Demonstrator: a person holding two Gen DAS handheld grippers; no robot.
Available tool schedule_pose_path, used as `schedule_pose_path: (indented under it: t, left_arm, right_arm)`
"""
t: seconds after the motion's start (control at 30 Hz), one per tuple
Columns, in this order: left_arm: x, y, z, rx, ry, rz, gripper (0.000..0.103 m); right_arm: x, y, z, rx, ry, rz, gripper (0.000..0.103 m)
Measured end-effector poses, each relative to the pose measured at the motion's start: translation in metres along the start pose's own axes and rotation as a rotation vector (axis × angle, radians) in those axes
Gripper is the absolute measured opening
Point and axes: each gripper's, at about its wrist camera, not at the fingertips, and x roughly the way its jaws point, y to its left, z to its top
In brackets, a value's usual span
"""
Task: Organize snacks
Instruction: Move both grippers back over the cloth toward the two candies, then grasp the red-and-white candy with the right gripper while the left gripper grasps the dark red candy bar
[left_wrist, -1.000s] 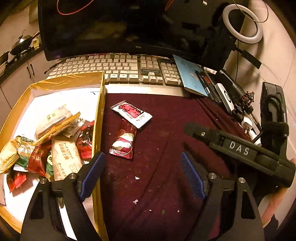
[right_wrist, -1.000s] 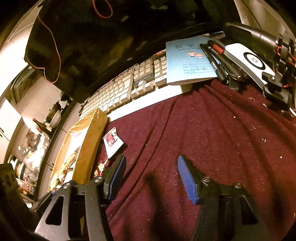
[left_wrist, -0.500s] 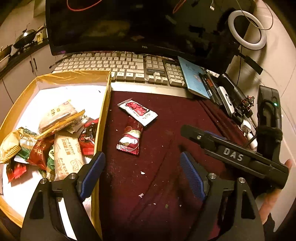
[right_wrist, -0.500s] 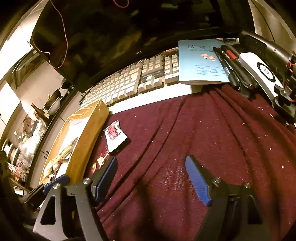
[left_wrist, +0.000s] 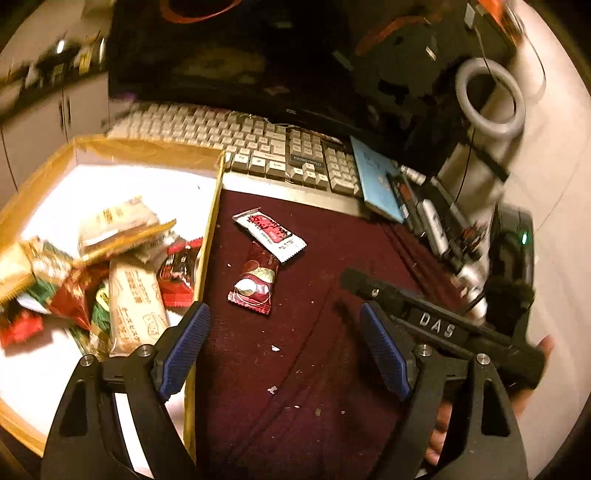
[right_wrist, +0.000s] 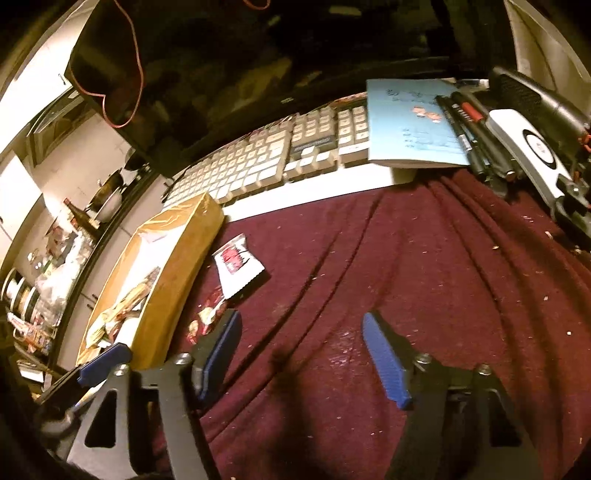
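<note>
Two snack packets lie on the maroon cloth right of the box: a white-and-red packet and, nearer me, a dark red packet. The shallow cardboard box holds several wrapped snacks. My left gripper is open and empty, hovering short of the dark red packet, its left finger over the box wall. My right gripper is open with nothing between its blue pads; its jaws are closing. Its black body, marked DAS, shows to the right in the left wrist view.
A keyboard and dark monitor stand behind the cloth. A blue notebook, pens and black devices crowd the right side. A ring light is at the back right. Crumbs dot the cloth.
The left wrist view has rolled and shifted, so box and packets sit lower and tilted. The right gripper's jaws widened, then narrowed a little. The packets have not moved.
</note>
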Motion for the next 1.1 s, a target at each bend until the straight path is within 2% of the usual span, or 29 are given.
schedule_pose_path:
  t: [0.07, 0.13, 0.27, 0.33, 0.37, 0.43, 0.53, 0.63, 0.73, 0.8, 0.83, 0.87, 0.9, 0.97, 1.03, 1.07, 1.1]
  left_arm:
    - [-0.002, 0.013, 0.002, -0.077, 0.007, -0.072, 0.083]
    - [-0.005, 0.022, 0.004, -0.134, 0.013, -0.130, 0.083]
    - [-0.022, 0.031, 0.005, -0.159, -0.023, -0.204, 0.083]
    - [-0.033, 0.040, 0.008, -0.187, -0.037, -0.276, 0.083]
    - [-0.035, 0.043, 0.009, -0.201, -0.036, -0.286, 0.083]
    - [-0.039, 0.051, 0.013, -0.225, -0.038, -0.273, 0.083]
    - [-0.043, 0.057, 0.017, -0.235, -0.051, -0.210, 0.083]
    - [-0.044, 0.062, 0.018, -0.258, -0.047, -0.174, 0.083]
    - [-0.047, 0.067, 0.019, -0.274, -0.055, -0.156, 0.083]
    - [-0.052, 0.069, 0.018, -0.277, -0.065, -0.123, 0.083]
    - [-0.053, 0.070, 0.018, -0.275, -0.068, -0.115, 0.083]
    - [-0.054, 0.070, 0.018, -0.272, -0.070, -0.103, 0.083]
    - [-0.054, 0.070, 0.019, -0.270, -0.071, -0.094, 0.083]
    - [-0.054, 0.068, 0.020, -0.258, -0.078, -0.070, 0.083]
    - [-0.051, 0.061, 0.021, -0.234, -0.069, -0.050, 0.083]
    - [-0.050, 0.059, 0.021, -0.222, -0.065, -0.050, 0.083]
    - [-0.046, 0.052, 0.022, -0.192, -0.060, -0.042, 0.083]
  right_arm:
    - [0.000, 0.006, 0.000, -0.013, 0.000, 0.019, 0.062]
    - [0.000, 0.012, 0.002, -0.018, 0.000, 0.037, 0.061]
    - [0.004, 0.022, 0.012, -0.030, 0.008, 0.040, 0.061]
    - [0.009, 0.026, 0.019, -0.029, 0.034, 0.076, 0.061]
    - [0.012, 0.029, 0.023, -0.034, 0.050, 0.090, 0.061]
    - [0.025, 0.039, 0.031, -0.056, 0.094, 0.080, 0.061]
    - [0.038, 0.055, 0.045, -0.136, 0.097, 0.063, 0.064]
    - [0.062, 0.066, 0.062, -0.192, 0.171, 0.071, 0.063]
    - [0.082, 0.076, 0.069, -0.244, 0.214, 0.010, 0.063]
    - [0.092, 0.088, 0.068, -0.333, 0.239, -0.035, 0.055]
    - [0.097, 0.092, 0.064, -0.369, 0.247, -0.097, 0.046]
    - [0.101, 0.094, 0.060, -0.389, 0.261, -0.130, 0.043]
    - [0.100, 0.098, 0.054, -0.424, 0.244, -0.149, 0.042]
    - [0.094, 0.101, 0.043, -0.464, 0.225, -0.165, 0.033]
    - [0.085, 0.095, 0.039, -0.423, 0.209, -0.168, 0.030]
    - [0.077, 0.090, 0.037, -0.393, 0.198, -0.149, 0.017]
    - [0.067, 0.083, 0.037, -0.360, 0.174, -0.125, 0.016]
